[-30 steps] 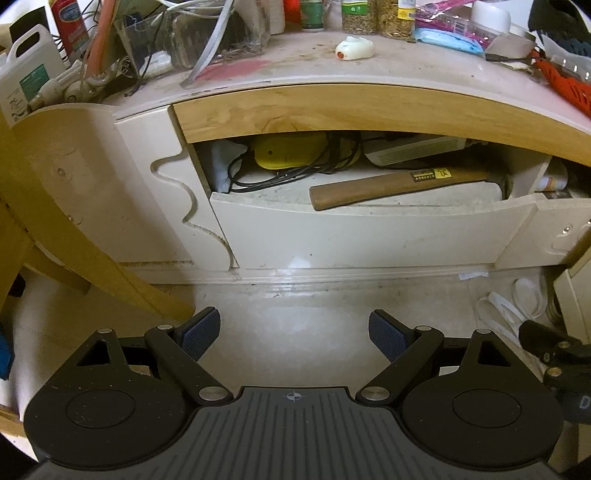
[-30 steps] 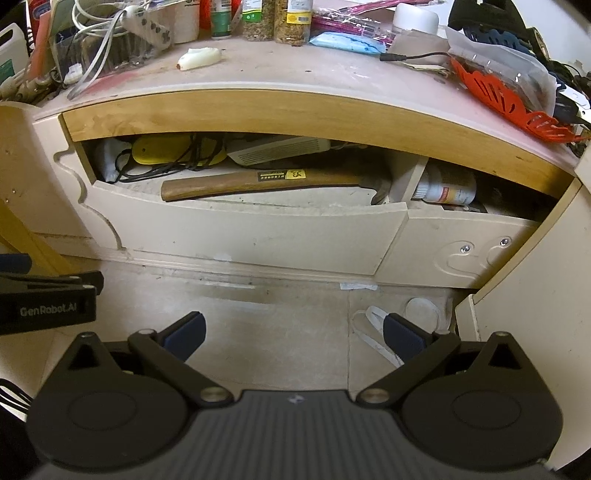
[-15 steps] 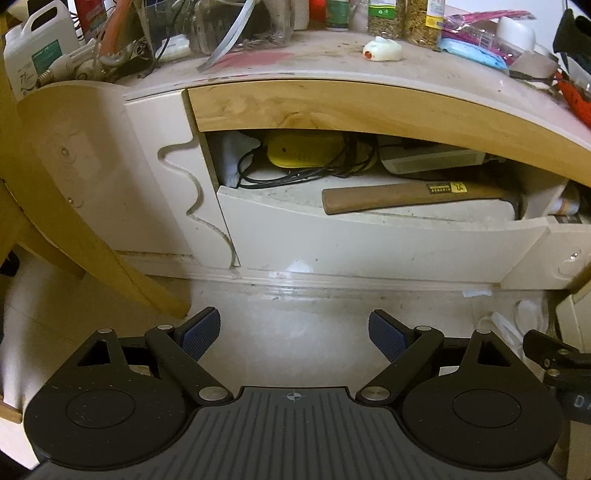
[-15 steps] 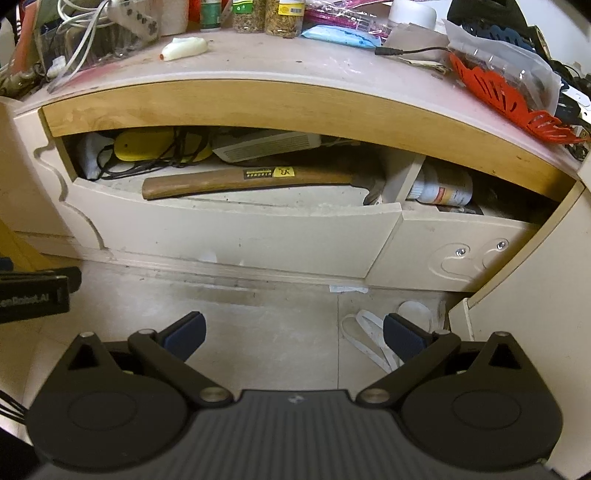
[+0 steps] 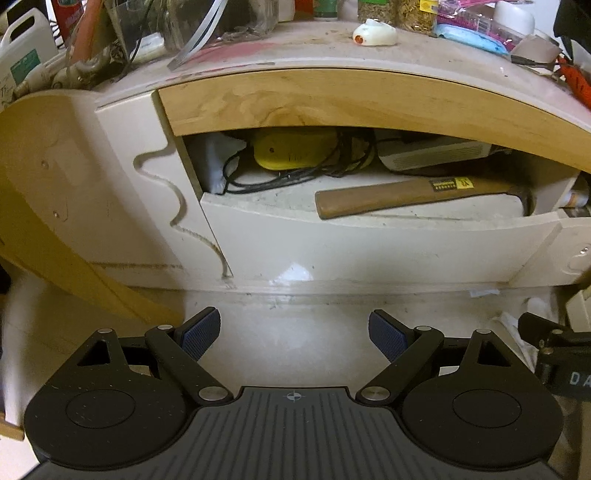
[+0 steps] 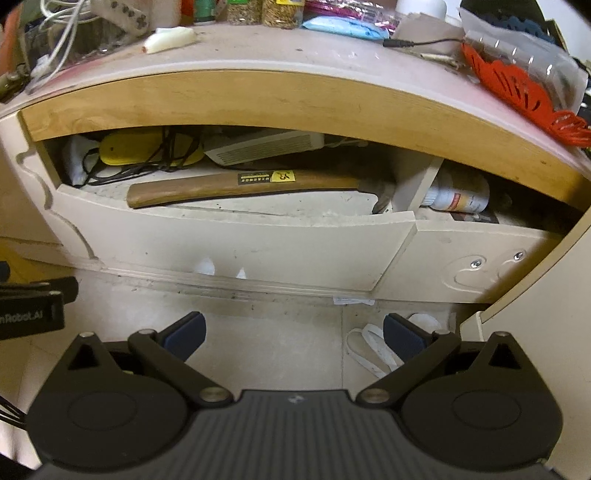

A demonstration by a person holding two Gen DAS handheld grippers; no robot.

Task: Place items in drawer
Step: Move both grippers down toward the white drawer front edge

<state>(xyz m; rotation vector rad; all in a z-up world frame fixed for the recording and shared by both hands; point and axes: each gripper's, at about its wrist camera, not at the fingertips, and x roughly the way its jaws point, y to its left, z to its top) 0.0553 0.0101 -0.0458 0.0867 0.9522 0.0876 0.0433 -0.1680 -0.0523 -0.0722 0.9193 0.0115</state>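
Observation:
The cream drawer (image 5: 369,247) (image 6: 229,243) under the wooden desk edge stands pulled out. Inside lie a wooden-handled hammer (image 5: 413,195) (image 6: 240,188), a yellow device (image 5: 291,155) (image 6: 129,149) with black cables, and a white slatted box (image 5: 432,157) (image 6: 266,147). My left gripper (image 5: 293,334) hangs open and empty in front of the drawer face, above the floor. My right gripper (image 6: 293,332) is open and empty too, a little to the right of it. Each gripper's body shows at the edge of the other's view.
The desk top (image 5: 314,48) (image 6: 295,48) carries a small white bottle (image 5: 375,35) (image 6: 170,38), jars, cables, a blue packet (image 6: 343,27) and an orange mesh piece (image 6: 517,88). A second drawer (image 6: 461,266) at right holds a white bottle (image 6: 458,194). White straps (image 6: 369,347) lie on the floor.
Both grippers have moved closer to the drawer and slightly left; the drawer and desk edge fill more of each view. Jaws stayed open, contents unmoved.

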